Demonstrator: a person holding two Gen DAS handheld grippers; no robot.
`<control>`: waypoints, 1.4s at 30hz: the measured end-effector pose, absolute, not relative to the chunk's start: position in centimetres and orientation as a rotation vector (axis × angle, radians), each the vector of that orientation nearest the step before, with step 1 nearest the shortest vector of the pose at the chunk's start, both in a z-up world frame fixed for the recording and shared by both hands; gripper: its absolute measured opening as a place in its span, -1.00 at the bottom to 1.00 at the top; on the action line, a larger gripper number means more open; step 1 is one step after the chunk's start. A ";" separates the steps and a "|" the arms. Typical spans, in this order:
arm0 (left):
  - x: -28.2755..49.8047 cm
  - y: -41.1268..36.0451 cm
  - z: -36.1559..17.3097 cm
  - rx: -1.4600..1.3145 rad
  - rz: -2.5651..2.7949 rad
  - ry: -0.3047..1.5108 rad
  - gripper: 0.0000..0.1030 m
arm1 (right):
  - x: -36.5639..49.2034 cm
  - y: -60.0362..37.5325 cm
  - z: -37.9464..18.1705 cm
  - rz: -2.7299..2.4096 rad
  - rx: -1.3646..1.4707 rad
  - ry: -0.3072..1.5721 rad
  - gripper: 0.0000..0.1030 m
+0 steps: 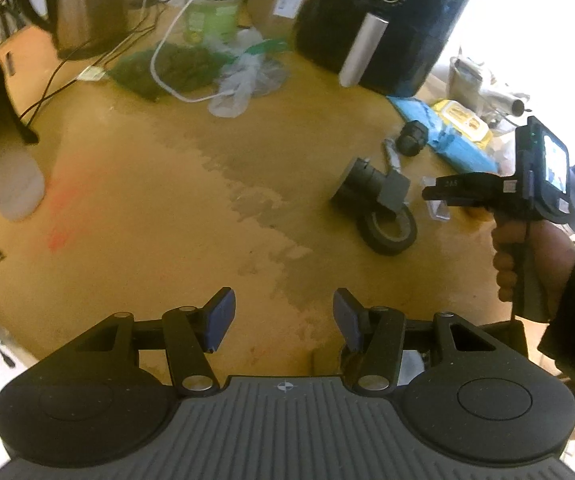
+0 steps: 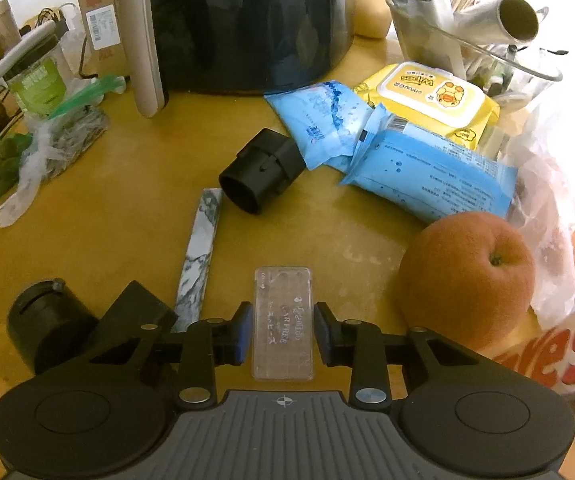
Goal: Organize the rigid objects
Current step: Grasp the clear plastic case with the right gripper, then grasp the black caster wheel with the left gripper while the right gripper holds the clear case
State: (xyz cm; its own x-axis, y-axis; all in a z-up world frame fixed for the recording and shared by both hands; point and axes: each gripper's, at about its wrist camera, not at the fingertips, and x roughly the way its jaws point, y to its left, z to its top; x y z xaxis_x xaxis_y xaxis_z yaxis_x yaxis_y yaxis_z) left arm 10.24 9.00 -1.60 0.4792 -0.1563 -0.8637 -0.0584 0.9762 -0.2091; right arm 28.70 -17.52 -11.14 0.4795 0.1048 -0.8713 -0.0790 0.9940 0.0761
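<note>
A clear plastic case [image 2: 282, 326] lies flat on the yellow table between the blue pads of my right gripper [image 2: 283, 332], which is shut on its long sides. Ahead of it lie a marble-patterned strip [image 2: 201, 258] and a black tube adapter [image 2: 261, 170]. A dark cylinder part [image 2: 47, 320] sits at the left of the right gripper. In the left wrist view, my left gripper [image 1: 284, 318] hangs open over bare tabletop with nothing between its fingers. The right gripper [image 1: 435, 196] is at the right there, held by a hand, beside a black tape roll [image 1: 387, 232].
A round orange-brown fruit [image 2: 467, 276] sits close to the right of the case. Blue packs [image 2: 427, 172] and a yellow wipes pack [image 2: 427, 98] lie behind it, with a black air fryer [image 2: 243, 20] at the back. Cables, plastic bags and a kettle [image 1: 87, 4] crowd the far left.
</note>
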 end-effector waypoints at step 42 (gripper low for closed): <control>20.5 1.0 -5.0 0.144 -0.246 1.032 0.04 | 18.2 -24.0 -3.0 0.248 0.289 1.039 -0.31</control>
State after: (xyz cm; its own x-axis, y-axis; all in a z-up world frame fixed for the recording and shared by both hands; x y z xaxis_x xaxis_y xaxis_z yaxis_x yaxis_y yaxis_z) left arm 20.50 1.04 -5.04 0.4887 -0.1343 -0.8621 0.2697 0.9629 0.0029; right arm 18.18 -23.96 -2.97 0.4857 0.3362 -0.8069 -0.0654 0.9344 0.3500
